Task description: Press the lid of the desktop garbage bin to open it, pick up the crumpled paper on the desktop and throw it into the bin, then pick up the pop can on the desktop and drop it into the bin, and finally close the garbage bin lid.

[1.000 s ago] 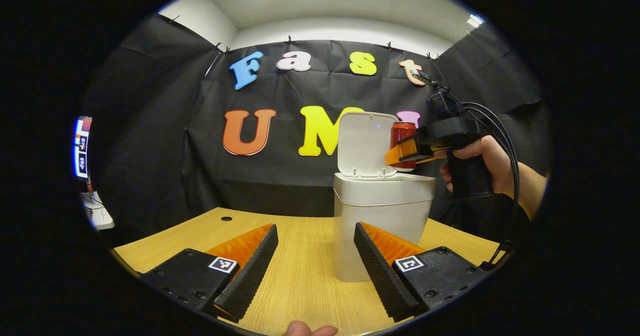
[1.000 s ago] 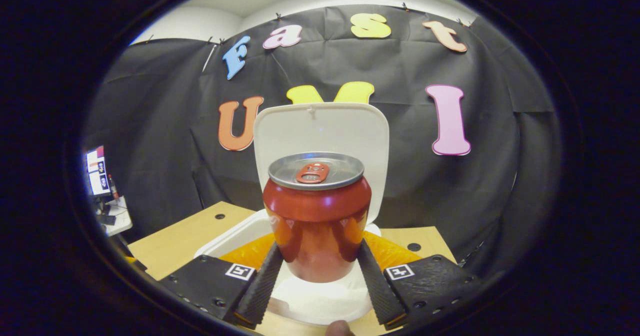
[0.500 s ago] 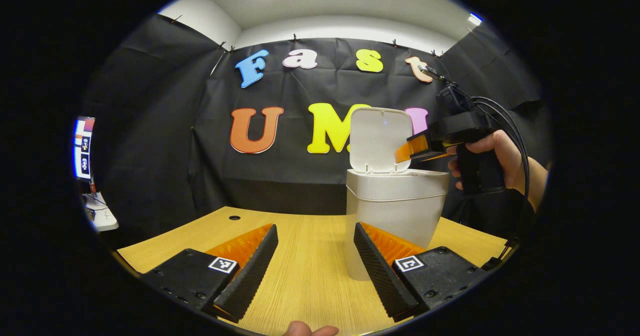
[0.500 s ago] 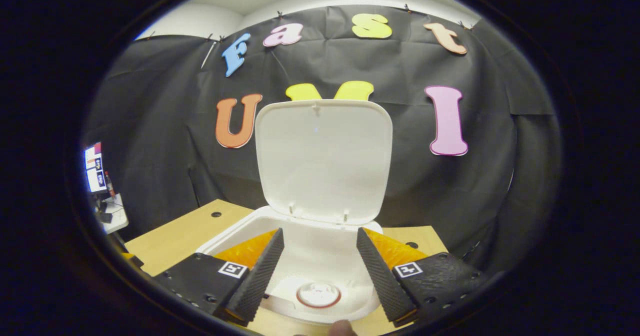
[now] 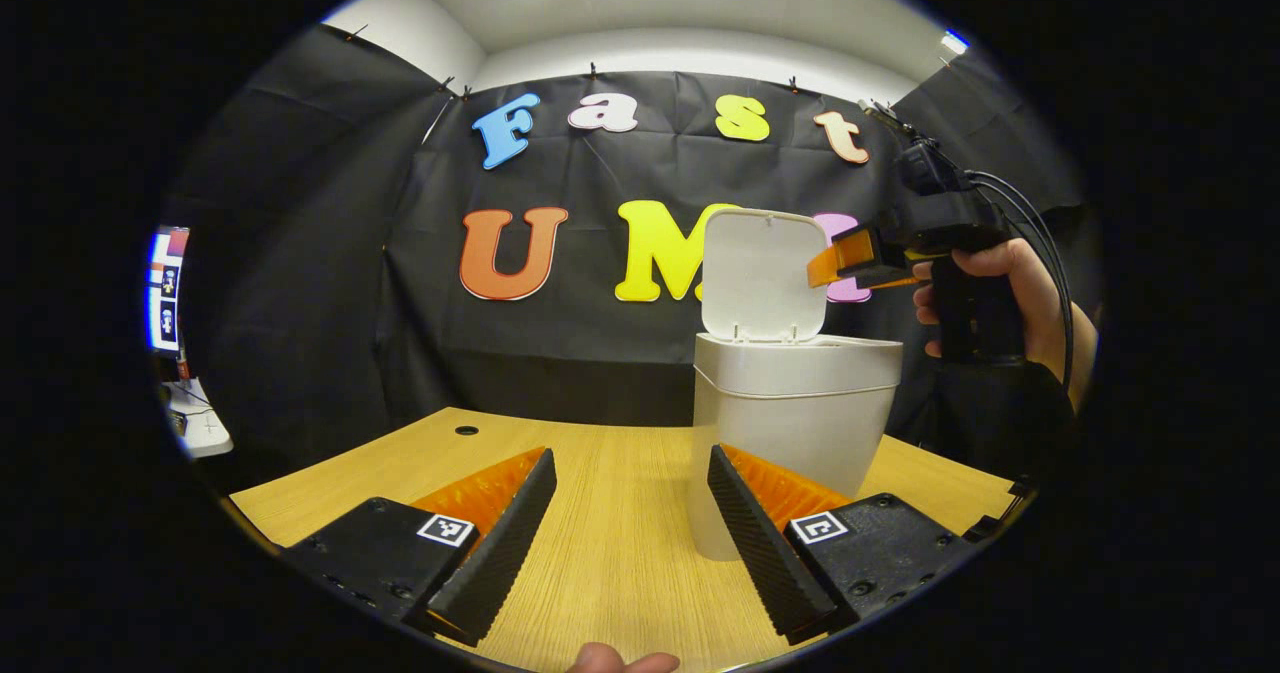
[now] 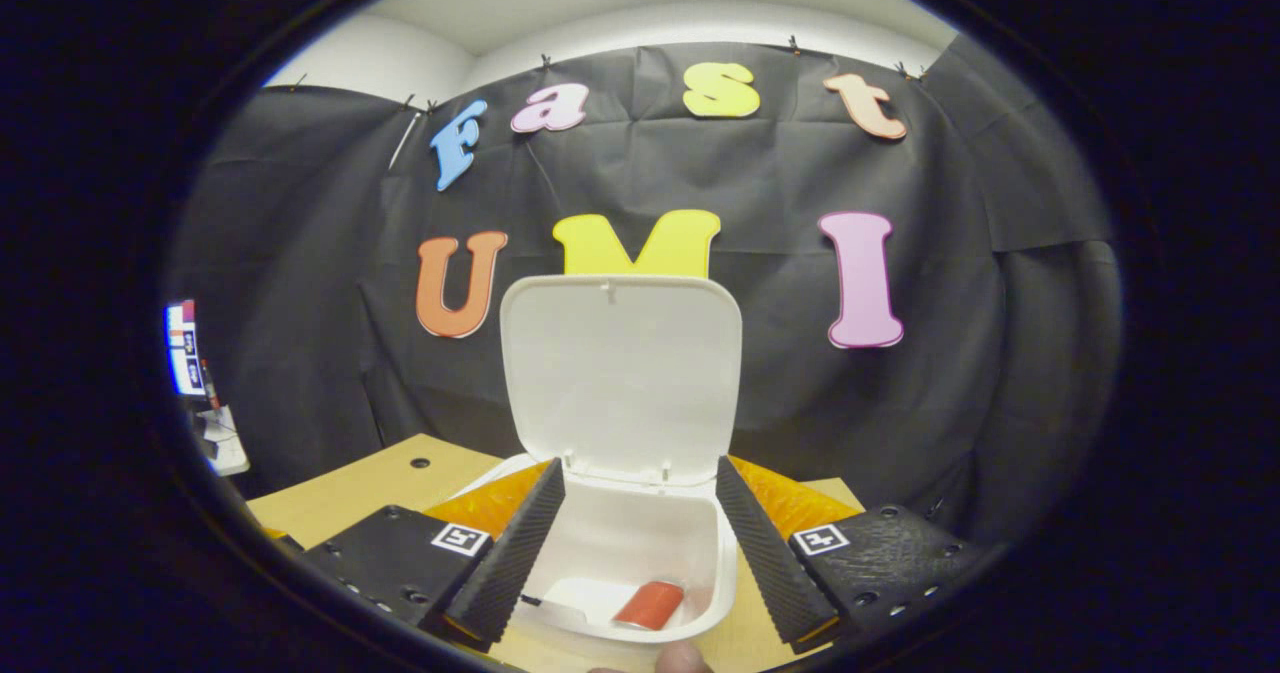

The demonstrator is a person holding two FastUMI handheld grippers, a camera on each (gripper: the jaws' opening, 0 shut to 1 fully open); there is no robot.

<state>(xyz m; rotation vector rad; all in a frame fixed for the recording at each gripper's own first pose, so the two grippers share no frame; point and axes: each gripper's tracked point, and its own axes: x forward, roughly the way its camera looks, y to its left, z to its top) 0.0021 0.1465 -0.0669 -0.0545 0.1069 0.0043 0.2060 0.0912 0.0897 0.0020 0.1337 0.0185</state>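
Note:
The white desktop bin (image 5: pixel 795 423) stands on the wooden table (image 5: pixel 600 553) with its lid (image 5: pixel 765 273) upright and open. In the right gripper view the lid (image 6: pixel 620 378) faces me, and the red pop can (image 6: pixel 650 603) lies on its side at the bottom of the bin (image 6: pixel 620 543). My right gripper (image 6: pixel 635 543) hovers open above the bin's mouth, holding nothing. In the left gripper view it (image 5: pixel 825 263) hangs at lid height, to the right of the lid. My left gripper (image 5: pixel 630 533) is open low over the table, in front of the bin.
A hand (image 5: pixel 1010 293) with trailing cables holds the right gripper beside the bin. A lit screen (image 5: pixel 165 293) and a small white side surface (image 5: pixel 200 433) sit far left. The table has a cable hole (image 5: pixel 466 430).
One second ago my right gripper held the red can over the bin. It opened, the can dropped in, and the gripper rose and drew back. The left gripper barely moved.

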